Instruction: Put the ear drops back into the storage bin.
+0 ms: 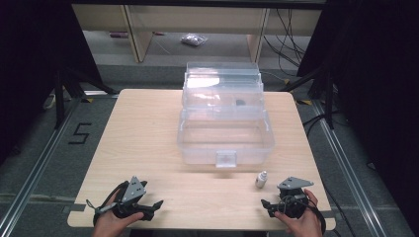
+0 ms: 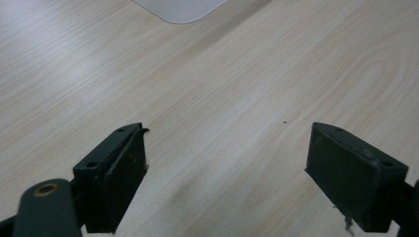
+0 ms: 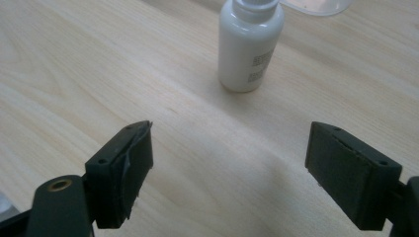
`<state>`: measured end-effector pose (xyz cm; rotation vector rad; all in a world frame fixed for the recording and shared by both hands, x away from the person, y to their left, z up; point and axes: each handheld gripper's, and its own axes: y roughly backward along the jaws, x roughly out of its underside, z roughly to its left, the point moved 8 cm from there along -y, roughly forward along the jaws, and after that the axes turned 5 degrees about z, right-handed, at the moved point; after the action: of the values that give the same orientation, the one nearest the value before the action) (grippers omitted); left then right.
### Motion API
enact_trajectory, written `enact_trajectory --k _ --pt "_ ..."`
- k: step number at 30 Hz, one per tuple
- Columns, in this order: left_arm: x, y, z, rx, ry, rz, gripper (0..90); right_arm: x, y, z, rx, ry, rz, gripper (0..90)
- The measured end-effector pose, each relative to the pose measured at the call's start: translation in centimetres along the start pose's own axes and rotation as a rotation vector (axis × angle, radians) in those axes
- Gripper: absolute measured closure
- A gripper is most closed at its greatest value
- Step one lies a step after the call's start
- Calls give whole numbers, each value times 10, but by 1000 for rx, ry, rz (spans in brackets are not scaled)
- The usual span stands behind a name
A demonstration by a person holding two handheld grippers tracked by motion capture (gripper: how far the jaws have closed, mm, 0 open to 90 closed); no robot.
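A small white bottle (image 1: 261,179) stands upright on the wooden table (image 1: 148,128), just in front of a clear plastic box (image 1: 225,143) whose lid is raised. My right gripper (image 1: 267,207) rests near the front right edge, a short way in front of the bottle, with its jaws wide apart. In the right gripper view the bottle (image 3: 249,49) stands beyond the open gripper (image 3: 230,127), apart from both pads. At the front left, my left gripper (image 1: 154,208) is open over bare wood, and nothing lies between its jaws in the left gripper view (image 2: 227,129).
The box's clear tray (image 1: 222,96) holds a small dark item. A rounded corner of the box (image 2: 180,10) shows at the top of the left gripper view. Black stands flank the table, with shelving legs behind it.
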<state>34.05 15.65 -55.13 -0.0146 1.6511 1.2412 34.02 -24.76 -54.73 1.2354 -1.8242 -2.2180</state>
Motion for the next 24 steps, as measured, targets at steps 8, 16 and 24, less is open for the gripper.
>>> enact_trajectory --k 8,16,24 --pt "1 0 1 -1 -13 6 150 -5 7 3 -12 -5 36 198" --pt "1 -1 2 -8 -8 5 150 -18 17 -2 -5 8 80 207" --pt "1 -1 0 0 6 -3 150 -32 20 -11 -8 44 132 218"
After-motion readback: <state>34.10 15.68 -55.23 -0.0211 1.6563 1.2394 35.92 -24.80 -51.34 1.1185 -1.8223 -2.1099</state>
